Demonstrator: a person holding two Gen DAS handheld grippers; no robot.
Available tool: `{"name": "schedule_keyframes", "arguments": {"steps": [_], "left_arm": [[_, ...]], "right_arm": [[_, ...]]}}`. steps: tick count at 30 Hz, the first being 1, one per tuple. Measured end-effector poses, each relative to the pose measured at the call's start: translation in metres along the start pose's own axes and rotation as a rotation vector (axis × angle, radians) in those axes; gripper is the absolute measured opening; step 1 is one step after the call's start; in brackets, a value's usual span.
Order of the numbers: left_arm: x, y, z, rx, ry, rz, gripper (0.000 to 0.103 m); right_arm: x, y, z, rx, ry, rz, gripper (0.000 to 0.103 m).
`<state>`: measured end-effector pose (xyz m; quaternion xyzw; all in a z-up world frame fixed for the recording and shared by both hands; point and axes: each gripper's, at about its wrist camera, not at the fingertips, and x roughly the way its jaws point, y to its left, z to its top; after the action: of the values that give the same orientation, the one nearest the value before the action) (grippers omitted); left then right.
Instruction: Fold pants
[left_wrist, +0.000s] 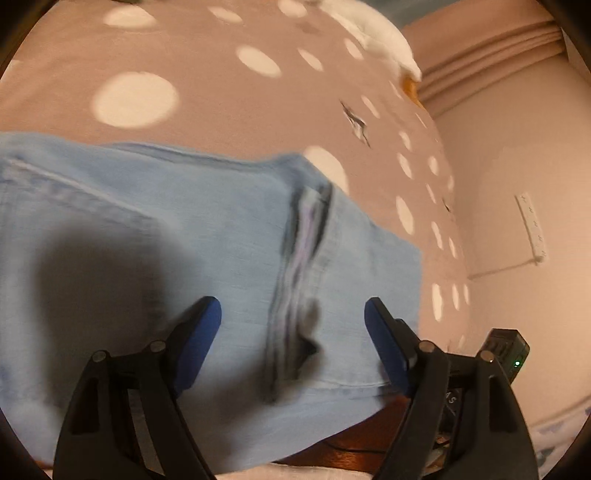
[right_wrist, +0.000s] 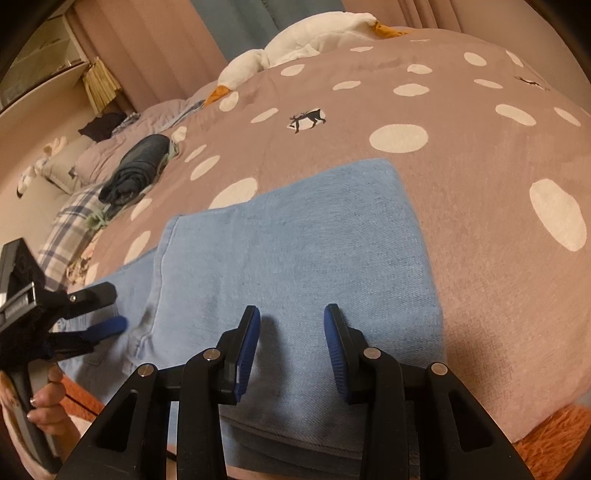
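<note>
The pants (right_wrist: 295, 258) are laid folded on the bed cover (right_wrist: 480, 206), near its front edge. The right gripper (right_wrist: 291, 343) is held above them, and the left gripper (right_wrist: 107, 314) is placed to its left, over the left part. Behind the pants, at the far edge, a plush toy (right_wrist: 306, 37) is seen. A bundle of clothes (right_wrist: 136, 166) is placed far left.

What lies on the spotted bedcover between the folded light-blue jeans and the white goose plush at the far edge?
In the right wrist view, only bare bedcover with its white dots and a small deer print separates the jeans from the goose plush.
</note>
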<state>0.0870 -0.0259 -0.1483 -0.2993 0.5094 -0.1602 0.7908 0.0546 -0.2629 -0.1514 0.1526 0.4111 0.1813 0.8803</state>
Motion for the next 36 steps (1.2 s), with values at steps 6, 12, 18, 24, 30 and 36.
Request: {"name": "schedule_keyframes", "arguments": {"steps": [6,12,18,24,30,36], "left_arm": [[0.024,-0.022,0.006,0.081,0.04,0.014,0.046],[0.031,-0.025,0.004,0.127,0.037,0.05,0.01],[0.015,-0.032,-0.005,0.138,-0.036,0.064,0.007],[-0.015,-0.042,-0.013,0.165,-0.067,0.076,0.007],[-0.029,-0.012,-0.013,0.125,-0.097,0.151,0.007],[-0.009,0.008,-0.017,0.114,-0.067,0.217,0.016]], "right_arm": [[0.0,-0.002,0.0,0.014,-0.003,0.019,0.035],[0.0,-0.005,0.001,0.022,-0.009,0.031,0.035],[-0.004,-0.004,0.002,0.024,-0.011,0.018,0.035],[-0.017,0.009,0.006,0.006,0.004,0.029,0.035],[-0.026,0.015,0.019,-0.036,-0.064,-0.04,0.048],[0.001,0.006,0.012,-0.035,0.006,-0.114,0.048]]}}
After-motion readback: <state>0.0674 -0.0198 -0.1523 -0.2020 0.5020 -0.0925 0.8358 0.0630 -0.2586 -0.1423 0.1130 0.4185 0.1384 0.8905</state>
